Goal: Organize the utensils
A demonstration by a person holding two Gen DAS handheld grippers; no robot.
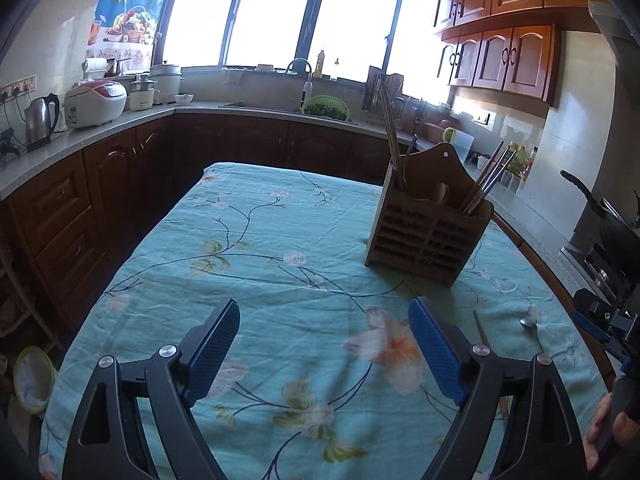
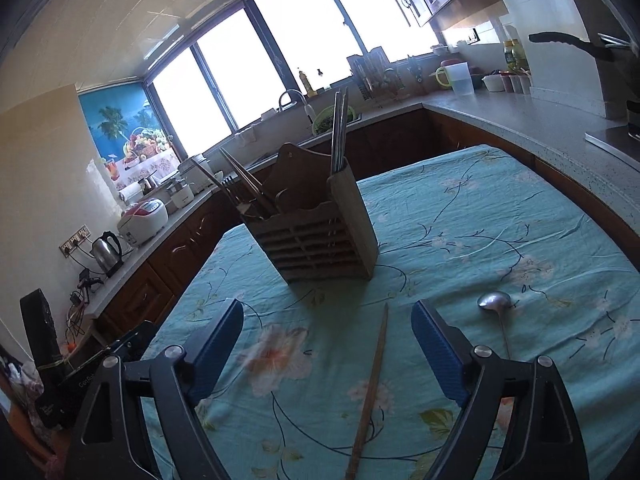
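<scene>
The near and left portions of the bench [image 1: 256,240] are open cloth. The wooden utensil holder [image 1: 428,232] stands upright at mid-right, its chopsticks [image 1: 390,128] projecting upward. A single chopstick [image 2: 370,392] and a spoon [image 2: 494,312] lie flat between the holder and the near edge.

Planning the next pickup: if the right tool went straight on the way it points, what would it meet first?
Probably the wooden chopstick lying on the tablecloth between its open fingers; the holder stands beyond it.

Left hand-held gripper [image 1: 324,344] gapes empty above the tablecloth [image 1: 260,240] — wooden holder [image 1: 428,236] beyond.
</scene>
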